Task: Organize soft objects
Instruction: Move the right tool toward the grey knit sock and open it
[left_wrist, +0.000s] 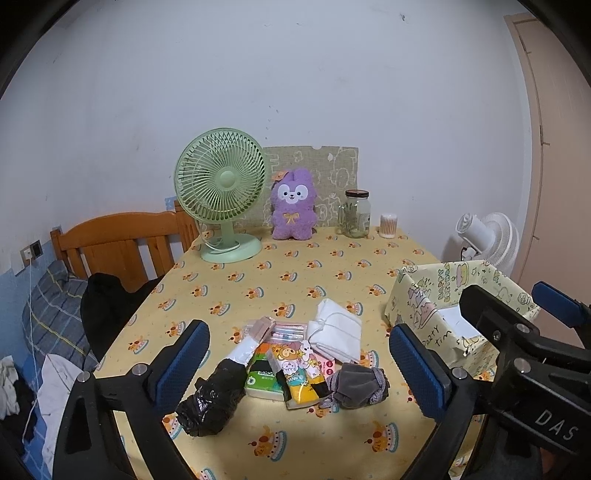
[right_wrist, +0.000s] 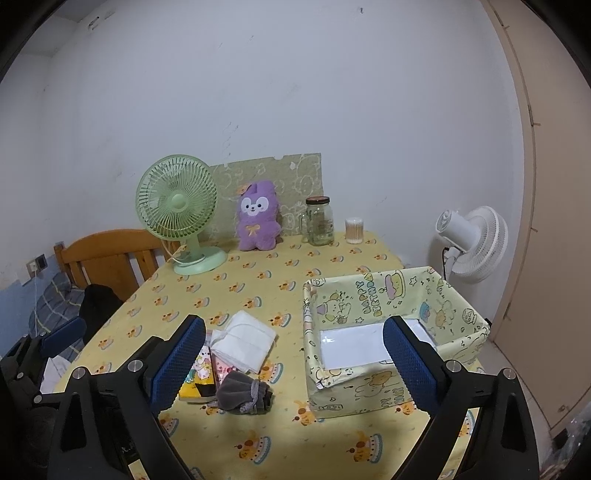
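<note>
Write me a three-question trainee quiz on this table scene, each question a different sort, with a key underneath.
1. True or false: the patterned box already holds the grey sock bundle.
2. Multiple choice: what stands between the green fan and the glass jar at the back of the table?
A. a white fan
B. a purple plush toy
C. a cotton swab tub
3. Fill in: the black plastic bag lies at the ____ end of the pile, in the left wrist view.

Key
1. False; the bundle lies on the table beside the box.
2. B
3. left
</note>
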